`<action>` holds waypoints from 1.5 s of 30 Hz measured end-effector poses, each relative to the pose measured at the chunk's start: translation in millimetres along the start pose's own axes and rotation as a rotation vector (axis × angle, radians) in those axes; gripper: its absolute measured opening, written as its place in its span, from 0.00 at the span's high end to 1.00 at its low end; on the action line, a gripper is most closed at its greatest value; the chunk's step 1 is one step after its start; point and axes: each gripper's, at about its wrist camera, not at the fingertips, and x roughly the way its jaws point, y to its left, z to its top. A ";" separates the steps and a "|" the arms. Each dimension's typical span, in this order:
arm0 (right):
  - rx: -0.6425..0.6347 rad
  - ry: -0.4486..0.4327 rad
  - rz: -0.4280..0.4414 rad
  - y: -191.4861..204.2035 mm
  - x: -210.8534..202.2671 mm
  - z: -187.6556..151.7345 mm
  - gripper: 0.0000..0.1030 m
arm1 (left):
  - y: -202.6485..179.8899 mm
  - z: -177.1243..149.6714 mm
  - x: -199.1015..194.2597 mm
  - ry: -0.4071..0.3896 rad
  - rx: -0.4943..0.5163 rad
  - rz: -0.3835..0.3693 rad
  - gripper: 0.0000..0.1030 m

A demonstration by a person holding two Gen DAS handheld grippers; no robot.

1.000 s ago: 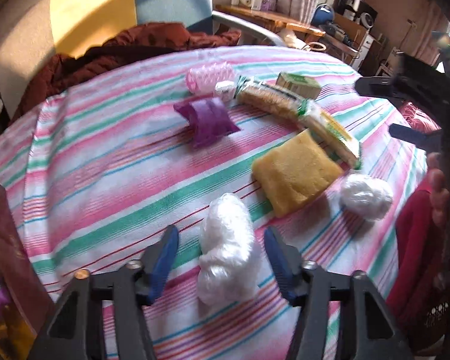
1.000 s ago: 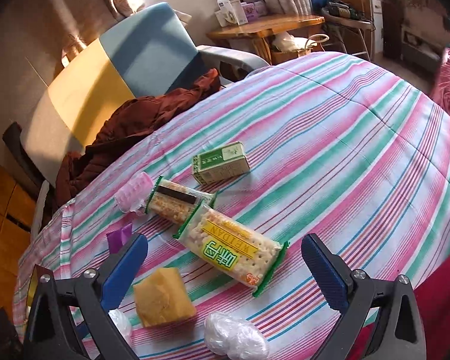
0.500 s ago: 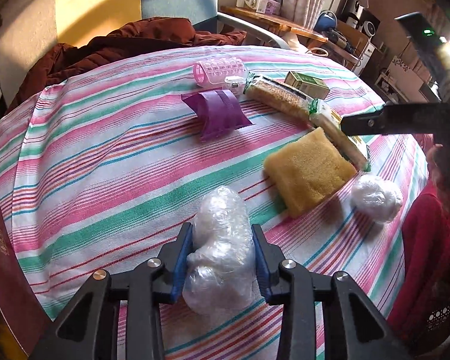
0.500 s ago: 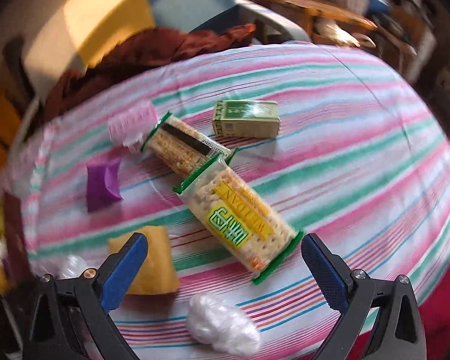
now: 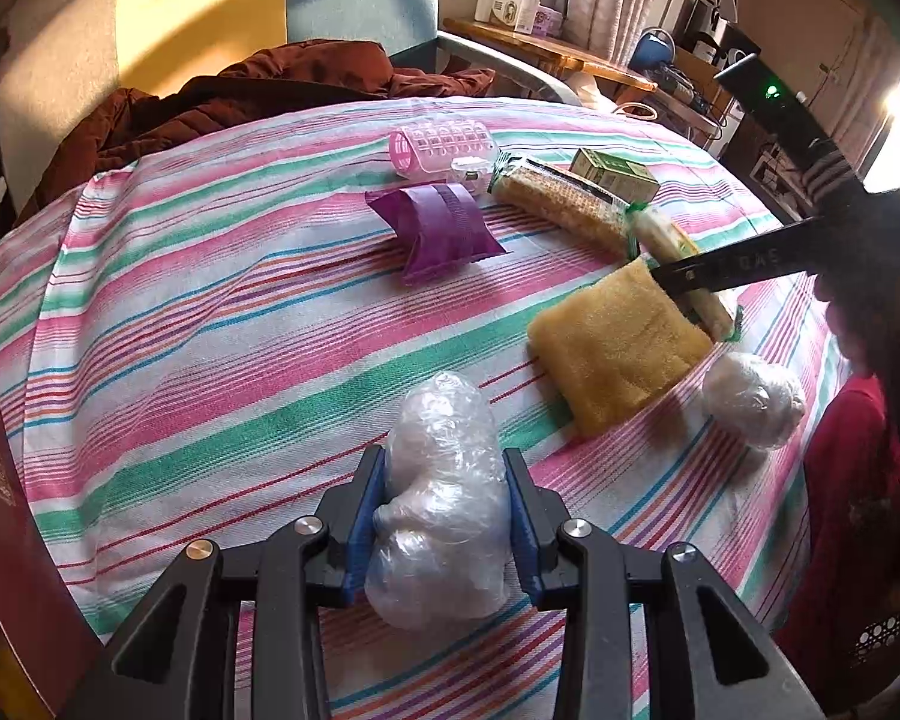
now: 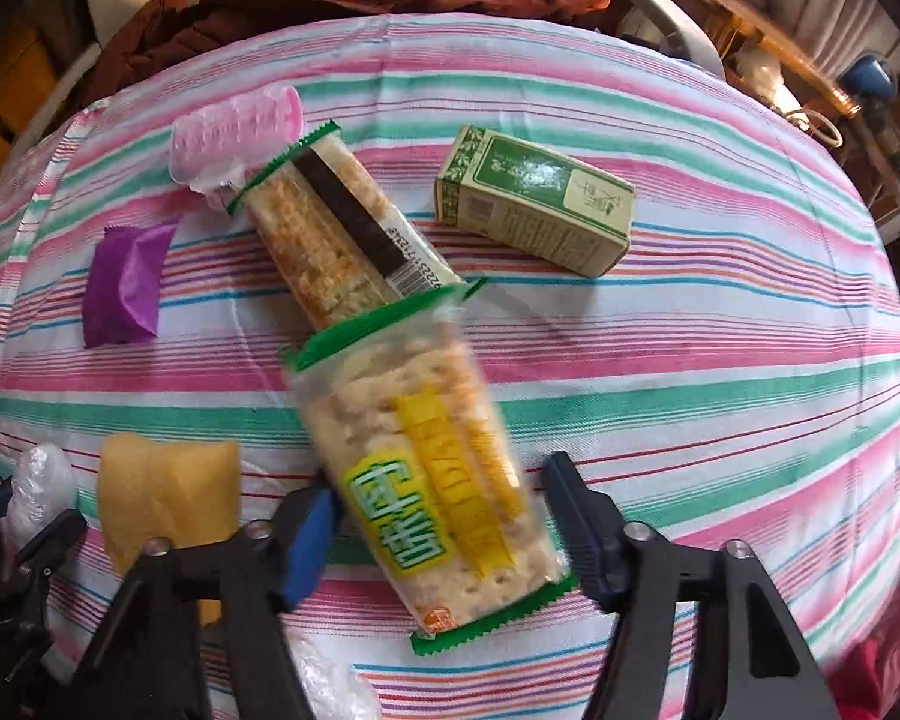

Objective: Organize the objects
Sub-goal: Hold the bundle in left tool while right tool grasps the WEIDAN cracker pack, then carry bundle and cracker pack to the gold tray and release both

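On the striped tablecloth (image 5: 210, 324) the left gripper (image 5: 444, 516) sits at the near edge, its blue pads pinching a crumpled clear plastic bag (image 5: 441, 498) that rests on the cloth between them. Beyond it, from left to right, lie a purple wrapper (image 5: 438, 228), a pink hair roller (image 5: 444, 147) just behind that, a first cracker pack (image 5: 561, 201) lying at a slant with one end touching the roller, and a green box (image 5: 615, 174) just past it. Nearer, a yellow sponge (image 5: 621, 345) lies to the right of the bag, with a second ball of clear plastic (image 5: 753, 396) close to its right side. Over the sponge's far corner the right gripper (image 6: 438, 516) reaches in from the right side. In its own view its jaws have just been closing around a second cracker pack (image 6: 432, 480) with yellow and green print; the left pad is against the pack's edge, the right finger (image 6: 576, 516) stands just beside the pack, and blur hides whether it touches. A dark red jacket (image 5: 258, 90) is heaped on a chair behind the table
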 end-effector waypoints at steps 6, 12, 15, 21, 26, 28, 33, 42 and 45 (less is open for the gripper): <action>0.031 -0.057 -0.014 -9.9 -22.4 -17.4 0.51 | 1.2 -2.1 -5.1 -0.004 -0.005 0.005 0.66; 0.079 -0.163 -0.003 -18.7 -62.2 -38.2 0.51 | -0.3 -13.4 -32.8 -0.046 -0.016 0.014 0.66; 0.083 -0.219 0.017 -12.1 -84.7 -43.6 0.51 | -1.8 -18.0 -56.3 -0.094 -0.014 0.031 0.66; 0.060 -0.307 0.096 34.0 -113.0 -45.4 0.51 | 4.6 -24.1 -101.5 -0.187 -0.032 0.084 0.66; 0.000 -0.346 0.183 84.3 -124.2 -45.2 0.51 | 20.4 -34.7 -133.2 -0.233 -0.075 0.136 0.66; -0.030 -0.353 0.220 108.1 -128.3 -47.3 0.51 | 30.0 -42.2 -147.3 -0.253 -0.102 0.159 0.66; -0.104 -0.350 0.304 169.5 -129.3 -46.6 0.51 | 58.8 -60.3 -168.7 -0.272 -0.177 0.205 0.66; -0.224 -0.319 0.402 256.1 -124.1 -47.5 0.51 | 111.4 -100.9 -187.3 -0.277 -0.327 0.252 0.66; -0.259 -0.298 0.420 278.9 -119.9 -48.8 0.51 | 130.3 -117.4 -197.7 -0.291 -0.383 0.270 0.66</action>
